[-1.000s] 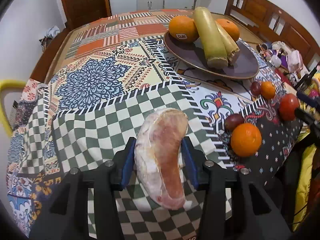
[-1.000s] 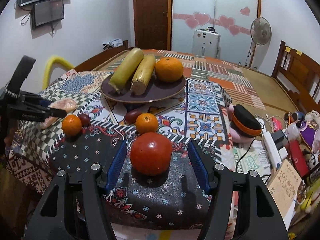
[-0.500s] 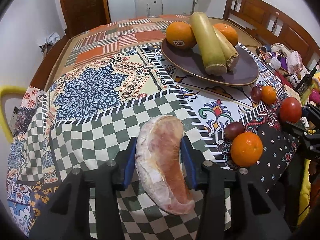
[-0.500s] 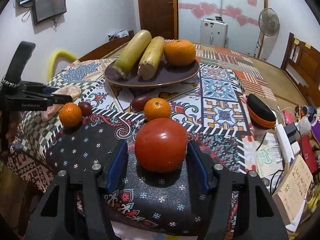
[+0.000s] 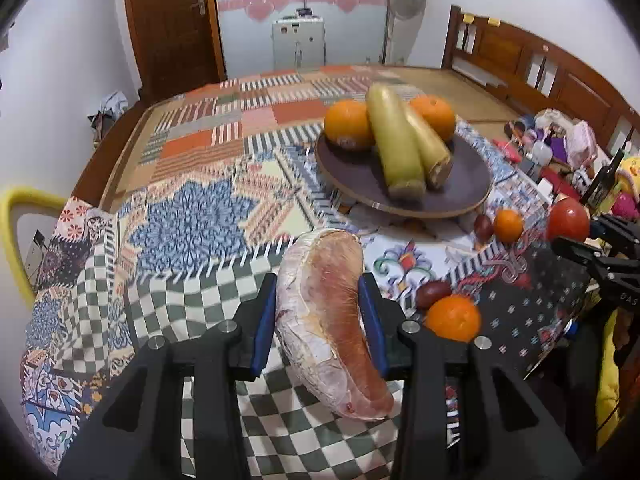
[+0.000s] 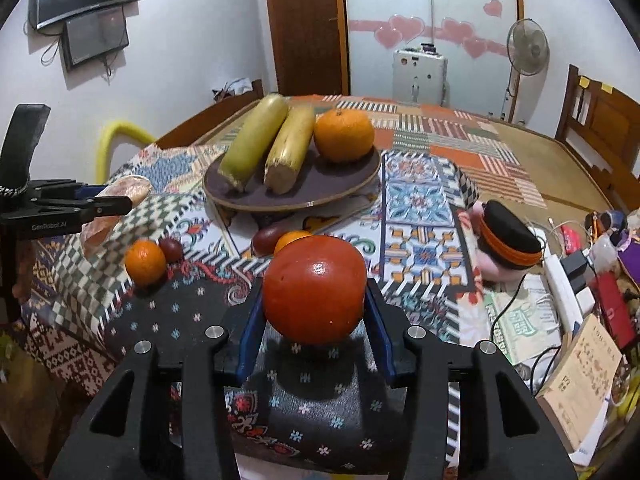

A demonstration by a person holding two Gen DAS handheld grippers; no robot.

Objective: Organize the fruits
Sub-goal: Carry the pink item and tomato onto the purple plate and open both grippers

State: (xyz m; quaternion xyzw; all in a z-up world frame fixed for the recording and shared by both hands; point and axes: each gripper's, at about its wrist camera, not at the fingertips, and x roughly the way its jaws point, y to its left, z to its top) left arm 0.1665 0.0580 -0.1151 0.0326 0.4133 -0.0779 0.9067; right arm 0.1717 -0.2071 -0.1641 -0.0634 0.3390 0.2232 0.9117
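Left black two-finger gripper with blue pads (image 5: 320,320) angled steeply down over the near, checkered edge of the patchwork-covered table (image 5: 200,184), jaws closing narrow, blue pads pressing both flanks of a pale pink curved pomelo wedge (image 5: 332,320) lifted clear of the cloth. Right black gripper with blue pads (image 6: 314,328) tilted down at the near dark floral corner, jaws closing on a glossy round red tomato (image 6: 314,288), pads touching its sides; cannot tell whether it rests on the cloth. Behind it, a small orange (image 6: 145,262) just beside a dark plum (image 6: 171,249). Toward the table's middle, a dark round plate (image 6: 320,188) carrying two yellow-green sugarcane-like stalks (image 6: 256,140) and a large orange (image 6: 344,134).
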